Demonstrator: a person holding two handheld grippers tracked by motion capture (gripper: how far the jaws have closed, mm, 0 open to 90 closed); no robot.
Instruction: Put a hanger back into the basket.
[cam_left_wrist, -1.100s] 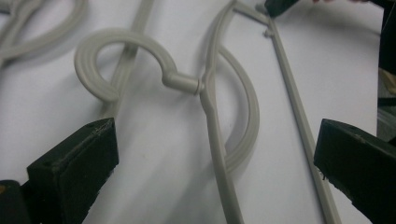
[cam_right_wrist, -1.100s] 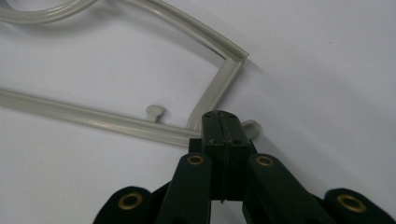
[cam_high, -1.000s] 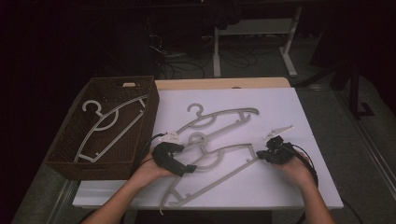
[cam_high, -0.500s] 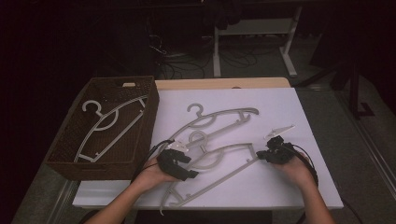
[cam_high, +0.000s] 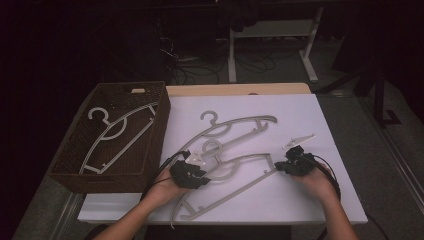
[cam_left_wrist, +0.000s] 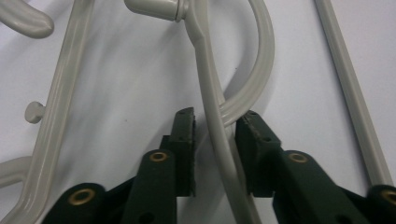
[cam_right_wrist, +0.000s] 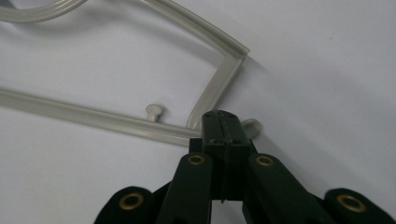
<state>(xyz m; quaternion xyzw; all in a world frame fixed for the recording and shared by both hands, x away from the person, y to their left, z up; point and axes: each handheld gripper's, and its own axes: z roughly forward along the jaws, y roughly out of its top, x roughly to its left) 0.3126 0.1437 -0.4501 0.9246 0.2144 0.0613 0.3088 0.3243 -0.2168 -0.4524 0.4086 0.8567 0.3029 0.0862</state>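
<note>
A pale grey plastic hanger (cam_high: 243, 159) lies slantwise on the white table (cam_high: 300, 210), nearest the person. My left gripper (cam_high: 189, 175) sits at its curved arm below the hook. In the left gripper view that gripper (cam_left_wrist: 217, 135) is open and its jaws straddle the hanger's arm (cam_left_wrist: 205, 70), with a gap on the left side. My right gripper (cam_high: 292, 162) is at the hanger's right end. There the right gripper (cam_right_wrist: 223, 121) is shut on the corner where the bottom bar (cam_right_wrist: 93, 116) meets the arm.
A second grey hanger (cam_high: 235, 122) lies farther back on the table. At the left stands a brown wicker basket (cam_high: 162, 125) with another hanger (cam_high: 117, 132) inside. A small pale clip piece (cam_high: 300, 140) lies behind the right gripper.
My left gripper has shifted slightly toward the near edge along the hanger's arm. The right gripper and the hangers have stayed in place.
</note>
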